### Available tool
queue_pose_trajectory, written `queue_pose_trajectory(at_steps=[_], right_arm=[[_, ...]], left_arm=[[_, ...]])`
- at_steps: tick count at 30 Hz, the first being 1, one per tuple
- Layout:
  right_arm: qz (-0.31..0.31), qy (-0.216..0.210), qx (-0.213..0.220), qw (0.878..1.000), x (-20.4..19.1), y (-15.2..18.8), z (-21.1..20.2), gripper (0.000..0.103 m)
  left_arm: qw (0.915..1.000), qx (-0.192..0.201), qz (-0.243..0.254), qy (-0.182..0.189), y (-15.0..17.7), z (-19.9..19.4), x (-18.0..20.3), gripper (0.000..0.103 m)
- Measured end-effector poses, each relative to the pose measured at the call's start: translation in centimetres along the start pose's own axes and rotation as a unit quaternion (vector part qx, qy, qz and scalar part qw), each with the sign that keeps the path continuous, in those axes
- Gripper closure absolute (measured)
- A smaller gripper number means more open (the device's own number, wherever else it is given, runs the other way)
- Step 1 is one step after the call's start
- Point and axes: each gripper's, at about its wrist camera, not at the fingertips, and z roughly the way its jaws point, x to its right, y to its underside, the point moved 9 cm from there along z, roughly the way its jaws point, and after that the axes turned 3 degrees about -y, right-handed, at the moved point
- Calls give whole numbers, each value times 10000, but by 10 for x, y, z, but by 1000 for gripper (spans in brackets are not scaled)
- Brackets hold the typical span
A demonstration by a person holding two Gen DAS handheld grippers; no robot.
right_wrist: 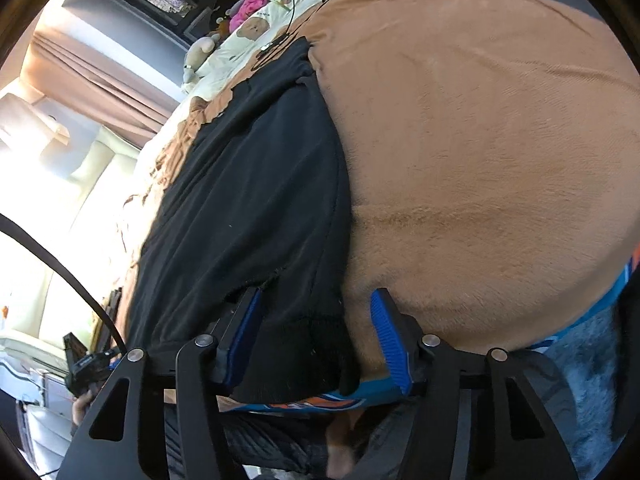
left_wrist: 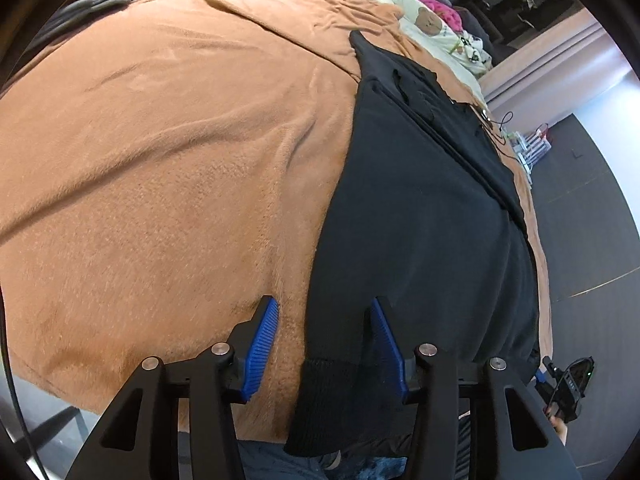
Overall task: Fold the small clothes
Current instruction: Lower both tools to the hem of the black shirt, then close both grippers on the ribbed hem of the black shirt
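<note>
On bed: black garment [left_wrist: 420, 208] lies flat on brown blanket [left_wrist: 160, 160], hem toward both tools.
Left tool [left_wrist: 324, 344]: spread wide, straddling hem edge.
Right tool [right_wrist: 316, 340]: spread wide, over hem corner.
Beyond: pillows [left_wrist: 436, 28], folded grey clothes [left_wrist: 92, 2].

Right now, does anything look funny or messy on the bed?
The black garment lies fairly flat on the brown blanket, but its ribbed cuff droops over the bed's edge. A thin black cable trails across the far end.
</note>
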Motion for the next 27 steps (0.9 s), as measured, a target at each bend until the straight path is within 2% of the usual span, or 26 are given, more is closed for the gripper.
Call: queue_pose_trajectory(at_steps=[4, 12, 15, 22, 24, 26, 27], right_arm=[[281, -309, 24, 9991, 13, -6, -2, 49], [470, -978, -164, 9940, 29, -5, 10, 49], [606, -1225, -253, 9903, 32, 2, 10, 56], [766, -1205, -246, 9894, 47, 11, 11, 60], [722, -1084, -227, 9912, 47, 7, 12, 68], [804, -1037, -193, 9912, 47, 5, 14, 71], [828, -1035, -183, 9910, 46, 5, 14, 78]], left_arm=[[9997, -31, -122, 205, -2, -2, 1, 56], [9990, -146, -294, 313, -3, 7, -1, 57], [9982, -191, -345, 444, 4, 4, 0, 57], [9953, -231, -672, 655, 12, -4, -7, 63], [9948, -217, -733, 677, 12, -6, -7, 63], [9940, -197, -806, 707, 14, -7, -9, 63], [9938, -187, -832, 715, 14, -7, -9, 63]])
